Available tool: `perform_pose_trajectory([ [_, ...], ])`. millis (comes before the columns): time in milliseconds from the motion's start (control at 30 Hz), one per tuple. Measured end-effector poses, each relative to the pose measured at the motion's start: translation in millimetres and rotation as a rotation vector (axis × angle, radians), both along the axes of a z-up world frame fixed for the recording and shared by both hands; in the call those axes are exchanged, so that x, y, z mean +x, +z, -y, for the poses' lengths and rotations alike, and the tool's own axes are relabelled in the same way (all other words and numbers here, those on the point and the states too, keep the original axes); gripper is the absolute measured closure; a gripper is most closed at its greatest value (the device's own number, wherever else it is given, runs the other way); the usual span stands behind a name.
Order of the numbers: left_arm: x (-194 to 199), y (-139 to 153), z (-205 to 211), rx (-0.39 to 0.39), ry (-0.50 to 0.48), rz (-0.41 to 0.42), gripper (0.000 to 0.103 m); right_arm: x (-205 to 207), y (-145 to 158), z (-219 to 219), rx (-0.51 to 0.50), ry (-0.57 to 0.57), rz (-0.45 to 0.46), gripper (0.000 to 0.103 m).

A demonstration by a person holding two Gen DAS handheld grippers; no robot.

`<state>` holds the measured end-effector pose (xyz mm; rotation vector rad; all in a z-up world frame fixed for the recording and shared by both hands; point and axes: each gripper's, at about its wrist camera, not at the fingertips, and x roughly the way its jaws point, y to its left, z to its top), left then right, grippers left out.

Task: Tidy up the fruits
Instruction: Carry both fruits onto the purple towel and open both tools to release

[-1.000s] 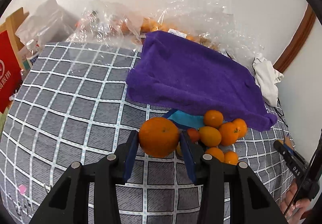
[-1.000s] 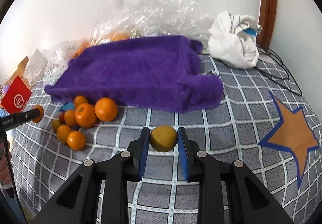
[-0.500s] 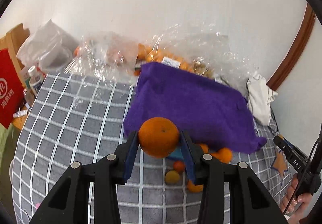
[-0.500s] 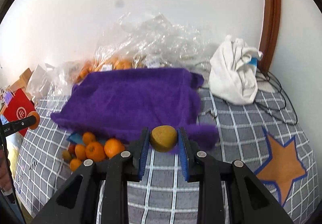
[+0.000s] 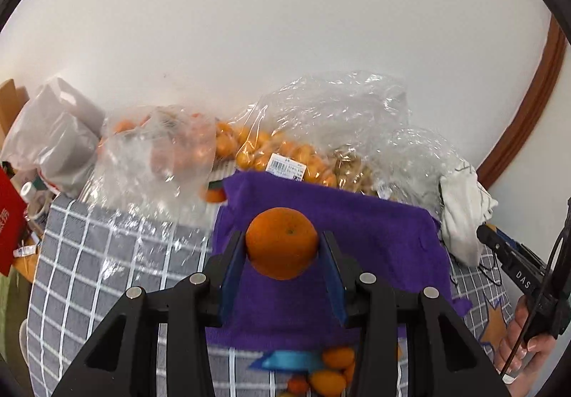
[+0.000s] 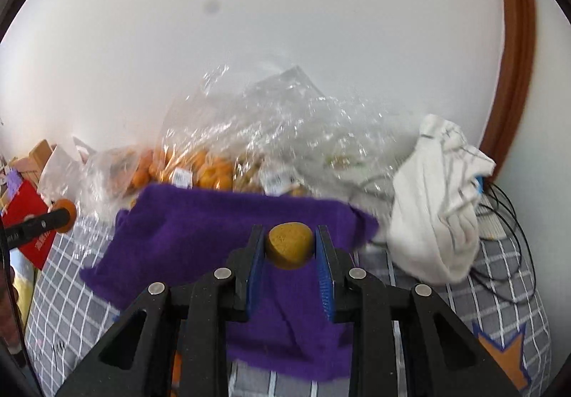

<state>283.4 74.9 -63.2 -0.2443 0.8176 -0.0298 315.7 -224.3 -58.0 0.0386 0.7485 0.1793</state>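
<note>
I have my left tool (image 5: 282, 247) clenched on a smooth round mandarin (image 5: 282, 243) and my right tool (image 6: 289, 247) on a rough yellow-brown fruit (image 6: 289, 245), both raised above the fuzzy purple towel (image 6: 200, 229). I'd set each down gently: round fruit likely rolls, and the crinkly plastic bags (image 5: 321, 133) behind are slippery.

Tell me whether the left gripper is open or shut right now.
Shut. The left gripper has its blue pads pressed against both sides of the orange, held in the air above the purple towel.
</note>
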Motion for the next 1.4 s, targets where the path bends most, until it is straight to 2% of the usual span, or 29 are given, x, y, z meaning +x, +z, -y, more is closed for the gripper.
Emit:
perform_pose_trajectory([
  [200,36,-23,3,-0.029,0.000,-0.037,0.063,39,-23,-4,0.026,-0.015,-0.039,0.075],
  [567,81,-79,16,-0.024,-0.018,-0.139,0.063,78,-98,-8,0.000,-0.035,-0.205,0.075],
  [833,94,-108,29,0.003,-0.053,-0.211,0.063,86,-117,-5,-0.045,-0.016,-0.268,0.075],
  [1100,95,-113,34,0.047,-0.065,-0.230,0.063,85,-122,-9,-0.046,-0.012,-0.277,0.074],
  [1167,95,-113,36,0.056,-0.069,-0.230,0.063,84,-122,-12,-0.035,0.009,-0.279,0.058],
  [1233,96,-112,40,0.076,-0.075,-0.237,0.062,80,-116,-15,-0.021,0.026,-0.263,0.049],
  [1300,94,-106,41,0.098,-0.071,-0.234,0.056,76,-108,-20,-0.029,0.033,-0.238,0.043],
  [1333,93,-102,42,0.102,-0.070,-0.226,0.050,72,-100,-23,-0.040,0.037,-0.218,0.040],
  [1400,87,-92,42,0.104,-0.072,-0.198,0.047,65,-87,-28,-0.052,0.037,-0.180,0.037],
])
